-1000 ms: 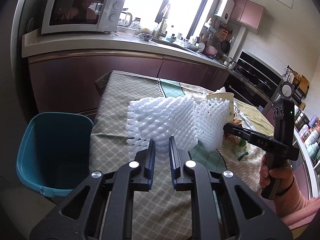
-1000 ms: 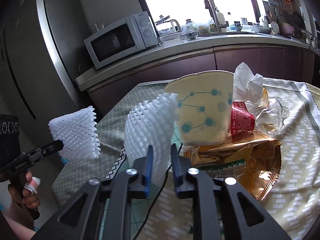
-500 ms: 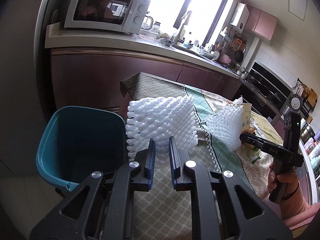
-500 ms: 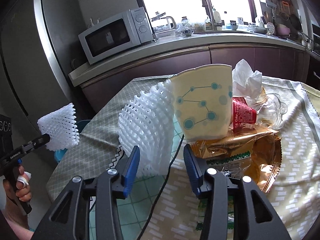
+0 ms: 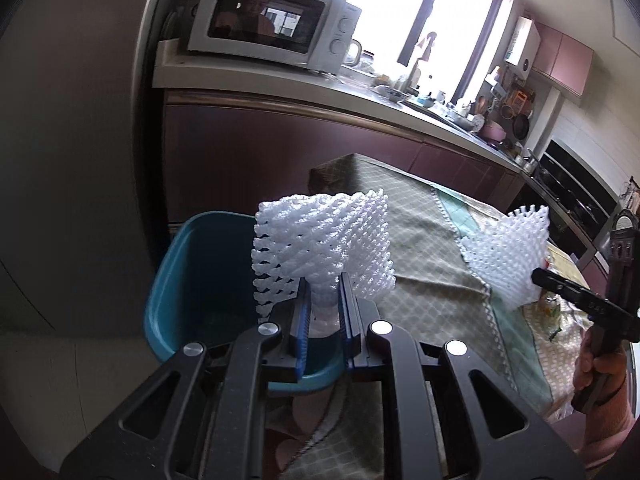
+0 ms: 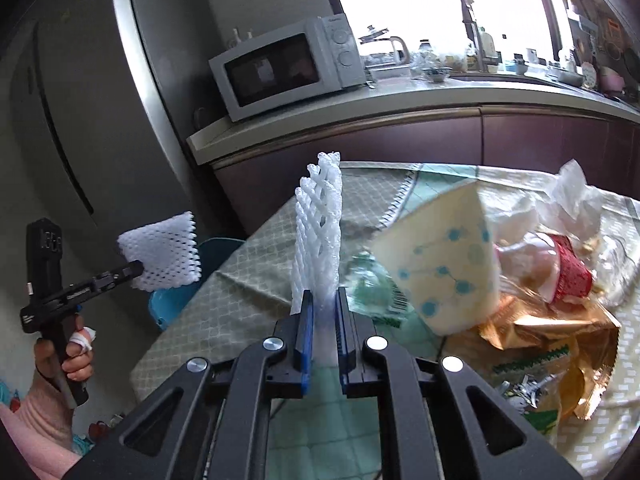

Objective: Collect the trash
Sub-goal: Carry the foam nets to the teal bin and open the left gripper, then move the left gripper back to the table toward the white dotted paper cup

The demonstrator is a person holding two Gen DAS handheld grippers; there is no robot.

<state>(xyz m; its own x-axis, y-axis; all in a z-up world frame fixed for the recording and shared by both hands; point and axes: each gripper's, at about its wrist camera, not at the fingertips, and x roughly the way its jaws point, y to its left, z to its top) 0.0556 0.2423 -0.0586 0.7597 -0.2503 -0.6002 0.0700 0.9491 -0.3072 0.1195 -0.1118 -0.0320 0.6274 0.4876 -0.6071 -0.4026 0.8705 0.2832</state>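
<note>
Left gripper (image 5: pixel 323 304) clamps foam net (image 5: pixel 324 248) above teal bin (image 5: pixel 188 280).

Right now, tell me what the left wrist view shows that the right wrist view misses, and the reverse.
Only the left wrist view: the inside of the teal bin and the oven. Only the right wrist view: the paper cup, the red cup, the gold wrapper and the crumpled tissue. Both share: the microwave, the table and two white foam nets, one clamped in the left gripper, the other in the right gripper.

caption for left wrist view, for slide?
Left tool grips white foam net over teal bin.
</note>
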